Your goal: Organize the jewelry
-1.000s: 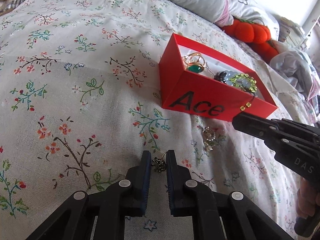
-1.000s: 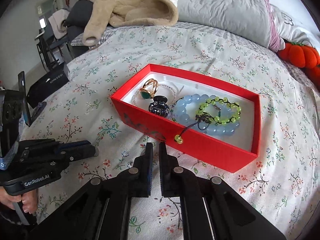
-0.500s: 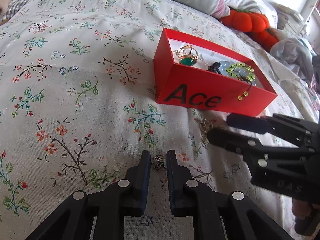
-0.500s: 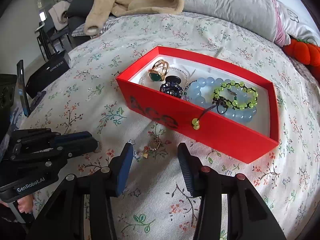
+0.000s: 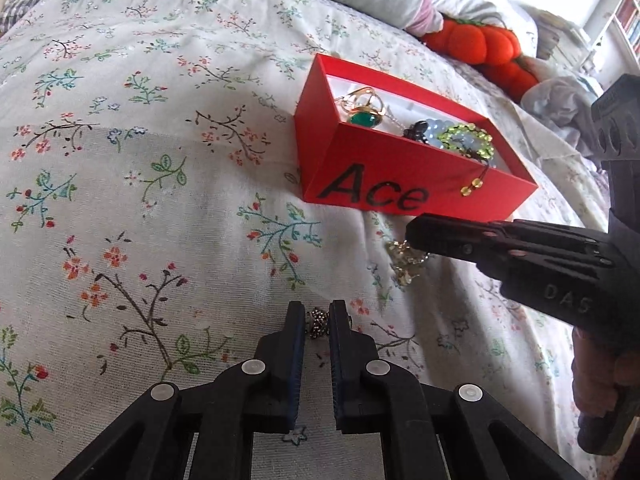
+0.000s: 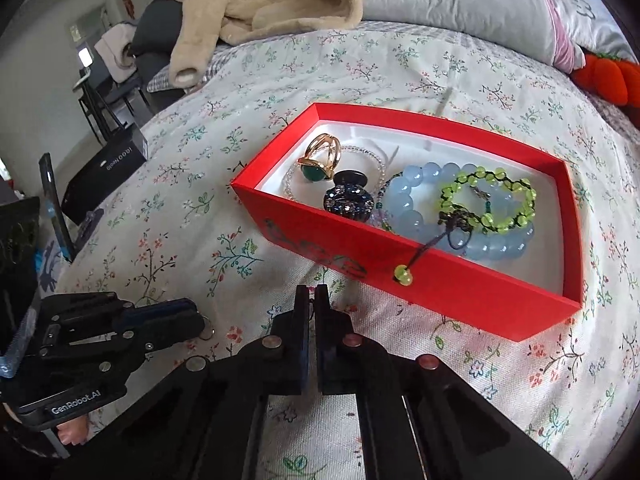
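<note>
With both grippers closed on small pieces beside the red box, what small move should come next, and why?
Probably lift the right gripper and carry it over the red box. Its fingers look shut on the gold chain piece lying on the bedspread just in front of the box. The left gripper already pinches a small beaded charm and can follow.
</note>
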The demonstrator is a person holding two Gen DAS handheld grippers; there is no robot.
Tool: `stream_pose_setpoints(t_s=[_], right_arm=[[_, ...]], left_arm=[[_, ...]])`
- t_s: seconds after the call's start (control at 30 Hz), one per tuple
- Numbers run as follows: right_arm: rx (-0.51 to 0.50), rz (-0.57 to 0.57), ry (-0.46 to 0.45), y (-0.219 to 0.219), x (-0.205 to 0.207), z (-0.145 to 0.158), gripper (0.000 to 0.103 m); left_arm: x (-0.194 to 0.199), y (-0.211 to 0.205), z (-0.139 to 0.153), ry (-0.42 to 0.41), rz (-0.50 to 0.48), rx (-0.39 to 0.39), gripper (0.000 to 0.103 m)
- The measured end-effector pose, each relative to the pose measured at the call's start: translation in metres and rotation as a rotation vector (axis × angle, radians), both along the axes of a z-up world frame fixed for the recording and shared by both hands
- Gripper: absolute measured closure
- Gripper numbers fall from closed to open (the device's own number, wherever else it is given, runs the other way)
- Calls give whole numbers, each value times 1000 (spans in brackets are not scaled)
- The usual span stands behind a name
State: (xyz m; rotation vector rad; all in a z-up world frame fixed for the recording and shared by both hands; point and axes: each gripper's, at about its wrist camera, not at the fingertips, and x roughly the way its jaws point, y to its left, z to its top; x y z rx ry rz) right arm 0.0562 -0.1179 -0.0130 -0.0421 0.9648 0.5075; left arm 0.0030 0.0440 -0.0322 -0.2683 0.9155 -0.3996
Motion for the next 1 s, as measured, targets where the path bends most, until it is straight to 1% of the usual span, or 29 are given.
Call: stream_pose_setpoints(t_s=[0.2, 0.37, 0.4, 0.43, 0.5, 0.53, 0.57, 0.63, 0.73, 0.83, 0.93, 1.0], right_arm=[[67, -49, 65, -32, -12, 4, 101], [40, -60, 84, -48, -23, 3, 101], [35, -69, 85, -51, -25, 3, 98], [36, -74, 87, -55, -26, 3, 98], [33, -79, 84, -61, -29, 5, 83], [32, -83, 72, -63, -33, 8, 63], [30, -82, 55, -65, -36, 9, 54], [-2, -58, 28, -62, -43, 12, 54], [-70, -18, 1, -53, -51, 9, 54], [-138, -4, 9, -44, -51, 1, 54], [-166, -6, 2, -43, -49, -2, 54], [-160, -18, 6, -46, -48, -3, 54]], left_arm=[[0, -10, 1, 3, -27, -29, 97], [0, -24, 3, -2, -58, -24, 97], [-1, -27, 3, -5, -62, -16, 97], [-1, -29, 5, -8, -63, -7, 96], [-5, -29, 8, -30, -61, 7, 94], [-8, -29, 10, -36, -68, 8, 86], [-10, -28, 11, -42, -73, 7, 72], [-17, -27, 14, -57, -83, 13, 59], [-22, -30, 12, -54, -115, 48, 59], [-21, -37, 8, -50, -121, 105, 59], [-18, -42, 7, -71, -123, 148, 59], [-13, -47, 5, -73, -131, 178, 59]])
